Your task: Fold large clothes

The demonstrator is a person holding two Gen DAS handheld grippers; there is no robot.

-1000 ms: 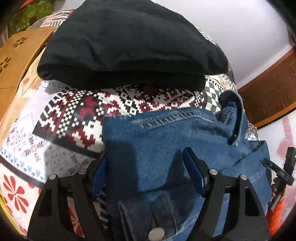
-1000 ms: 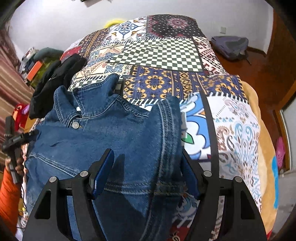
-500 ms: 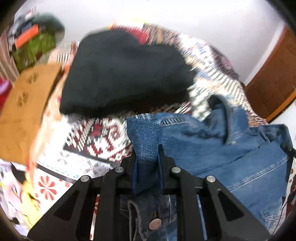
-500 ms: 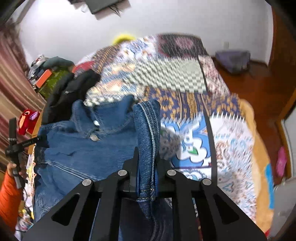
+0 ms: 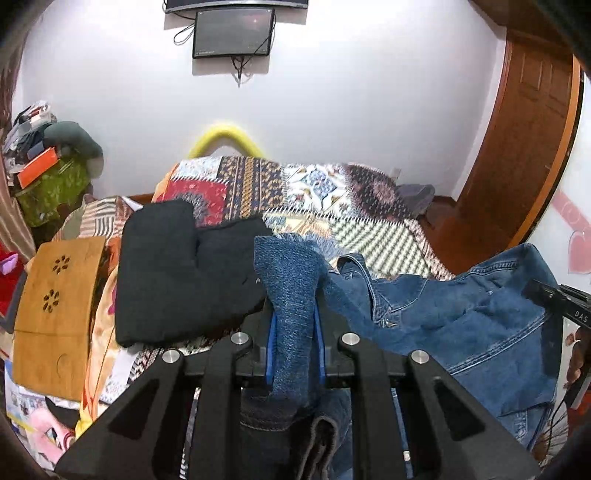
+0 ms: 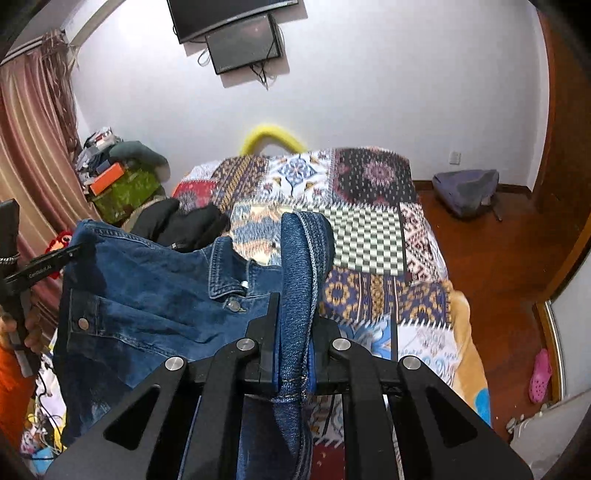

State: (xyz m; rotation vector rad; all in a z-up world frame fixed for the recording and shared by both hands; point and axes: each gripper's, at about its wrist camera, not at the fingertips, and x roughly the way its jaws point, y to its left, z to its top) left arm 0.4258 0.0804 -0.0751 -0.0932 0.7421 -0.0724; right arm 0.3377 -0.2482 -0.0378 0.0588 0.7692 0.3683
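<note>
Left gripper: jaws drawn in narrow, pinching a doubled fold of blue denim that stands up between the pads.
Right gripper: likewise narrow, clamped on a hem edge with pale stitching showing along it.
Denim jacket: hung between the two grippers, clear of the bed at the held ends; collar and snap buttons face the cameras, the body sags in the middle.
Key relation: the jacket's long axis runs side to side from one grip to the other. From the left gripper the cloth trails off to its right; from the right gripper it trails to its left. Neither hand is nearer; each owns one end.
Judgement: the span looks slack, so drawing the hands apart would likely be needed before laying it flat for a fold.
Surface: patchwork bedspread, checks and medallions, open ground beyond the jacket.
Black garment: folded on the bed, beyond the left gripper and to its left, apart from the denim.
Room: white wall, dark screen mounted high, wooden door to the right, curtain, grey backpack on the wood floor, pink clog near the bed's edge.
</note>
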